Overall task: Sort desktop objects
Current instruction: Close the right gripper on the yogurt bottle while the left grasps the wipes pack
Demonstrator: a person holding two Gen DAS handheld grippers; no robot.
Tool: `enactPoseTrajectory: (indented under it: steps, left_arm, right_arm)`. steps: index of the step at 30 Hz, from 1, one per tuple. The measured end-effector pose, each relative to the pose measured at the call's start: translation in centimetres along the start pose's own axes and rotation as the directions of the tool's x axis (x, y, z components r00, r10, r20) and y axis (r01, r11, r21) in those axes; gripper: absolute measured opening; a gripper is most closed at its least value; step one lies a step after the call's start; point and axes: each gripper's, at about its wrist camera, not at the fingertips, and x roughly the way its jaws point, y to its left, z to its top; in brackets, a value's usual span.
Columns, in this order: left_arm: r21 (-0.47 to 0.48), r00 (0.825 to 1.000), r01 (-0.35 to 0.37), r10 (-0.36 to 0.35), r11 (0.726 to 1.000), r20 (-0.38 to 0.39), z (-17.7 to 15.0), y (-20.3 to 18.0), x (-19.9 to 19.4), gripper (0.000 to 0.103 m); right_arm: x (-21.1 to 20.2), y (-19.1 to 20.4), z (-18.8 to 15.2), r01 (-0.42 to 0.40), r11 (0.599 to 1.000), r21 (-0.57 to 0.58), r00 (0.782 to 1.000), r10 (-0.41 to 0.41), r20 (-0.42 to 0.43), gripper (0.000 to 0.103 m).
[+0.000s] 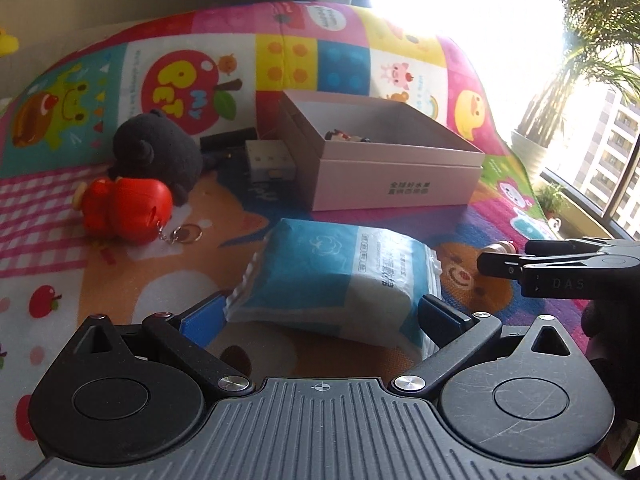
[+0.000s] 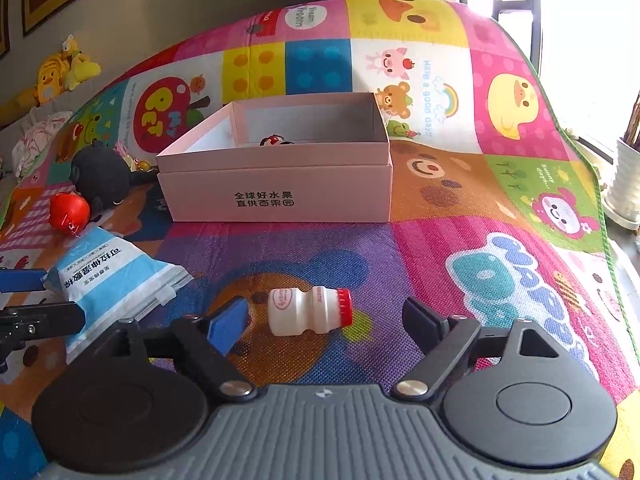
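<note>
A blue and white wipes pack (image 1: 332, 276) lies on the colourful play mat, and my left gripper (image 1: 320, 316) is shut on its near end, with a pad against each side. In the right wrist view the same pack (image 2: 116, 280) shows at the left, one end raised. A small white drink bottle (image 2: 306, 312) with a red cap lies on its side between the fingers of my right gripper (image 2: 326, 322), which stands open and clear of it on both sides. Behind stands an open pink box (image 2: 276, 196) with a small figure (image 2: 276, 142) inside.
A black plush (image 1: 160, 156), a red toy with a keyring (image 1: 128, 208) and a small white device (image 1: 268, 160) lie left of the box (image 1: 396, 184). The mat ends at the right by a white plant pot (image 2: 628, 184). Yellow plush toys (image 2: 60, 72) sit far left.
</note>
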Motion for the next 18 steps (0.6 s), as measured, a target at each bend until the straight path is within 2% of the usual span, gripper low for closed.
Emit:
enactPoseTrajectory:
  steps: [3,5,6,8,9,10,11,14,18]
  left_arm:
    - [0.022,0.999,-0.016,0.015,1.000,0.045,0.1,-0.2,-1.1,0.103]
    - [0.114,0.993,-0.036,0.023,0.993,0.114,0.4,-1.1,-2.2,0.103]
    - [0.194,0.990,-0.048,0.021,0.980,0.137,0.5,-1.8,-2.4,0.103]
    - [0.381,0.989,-0.076,0.021,0.921,0.147,0.8,-3.2,-2.3,0.103]
    - [0.445,0.991,-0.079,0.021,0.892,0.135,0.9,-3.5,-1.9,0.103]
    - [0.470,0.993,-0.079,0.026,0.879,0.118,1.1,-3.6,-1.6,0.103]
    - [0.466,0.995,-0.068,0.025,0.882,0.098,1.2,-3.4,-1.3,0.103]
    - [0.401,0.999,-0.016,0.000,0.916,0.042,1.3,-2.4,-1.0,0.103]
    - [0.362,0.999,-0.036,0.035,0.931,0.011,0.1,-1.0,-0.7,0.103]
  right_arm:
    - [-0.6,0.1,-0.1,-0.019,1.000,-0.017,0.999,0.020,0.033,0.092]
    - [-0.9,0.4,-0.1,-0.019,0.999,-0.033,0.999,0.021,0.047,0.095]
    - [-0.9,0.4,-0.1,-0.021,0.999,-0.037,0.999,0.023,0.046,0.095]
    - [-0.7,0.4,0.0,-0.022,0.999,-0.033,0.999,0.023,0.036,0.095]
    - [-0.7,0.3,0.0,-0.021,0.999,-0.028,0.999,0.022,0.030,0.095]
    - [-0.6,0.3,0.1,-0.018,1.000,-0.020,0.999,0.019,0.027,0.095]
    - [-0.6,0.2,0.1,-0.016,1.000,-0.013,0.999,0.017,0.028,0.095]
    - [-0.8,0.0,0.0,-0.012,1.000,-0.002,0.999,0.012,0.036,0.095]
    - [-0.7,-0.1,0.1,-0.023,1.000,0.001,0.999,0.023,0.032,0.097]
